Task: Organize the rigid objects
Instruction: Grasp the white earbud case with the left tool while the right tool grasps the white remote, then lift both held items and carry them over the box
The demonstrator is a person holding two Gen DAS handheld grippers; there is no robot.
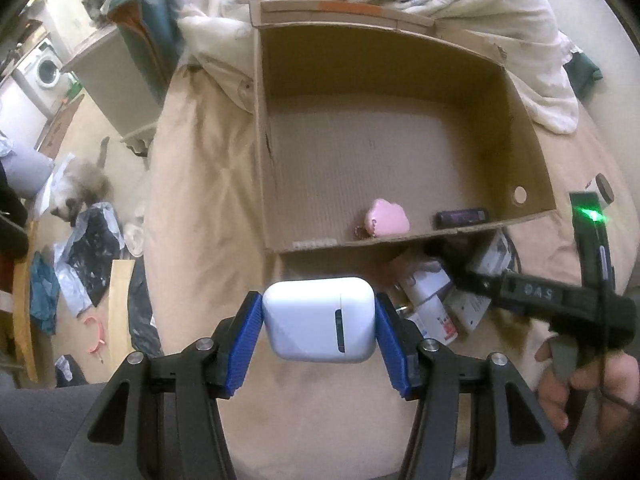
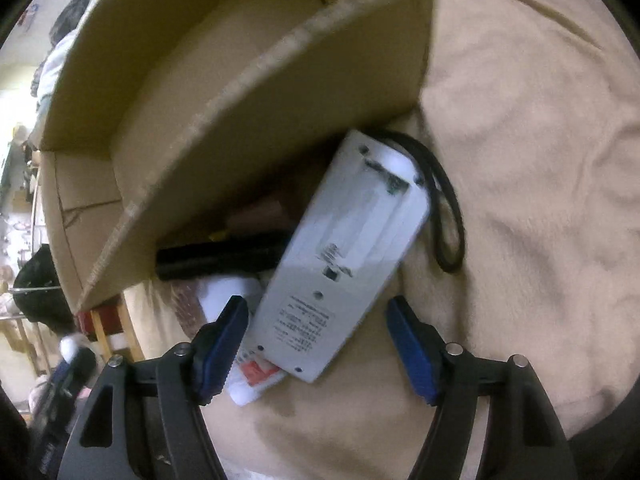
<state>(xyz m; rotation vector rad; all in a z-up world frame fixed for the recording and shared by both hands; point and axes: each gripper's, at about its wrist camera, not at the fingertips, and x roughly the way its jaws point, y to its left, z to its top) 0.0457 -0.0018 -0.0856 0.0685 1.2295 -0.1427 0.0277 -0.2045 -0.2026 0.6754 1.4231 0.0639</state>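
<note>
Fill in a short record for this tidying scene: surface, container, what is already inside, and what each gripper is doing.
surface: beige blanket
container: open cardboard box
inside box: pink cloud-shaped item, dark small device
left gripper: shut on white earbud case, short of the box
right gripper: open, fingers either side of grey flat device lying beside the box

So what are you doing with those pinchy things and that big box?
Tidying small things on the bed into the cardboard box. The left gripper is squeezing a white earbud case, held just in front of the box. The right gripper is open around the near end of a flat white gadget lying beside the box. A pink cloud-shaped thing and a small dark gadget are already inside.
</note>
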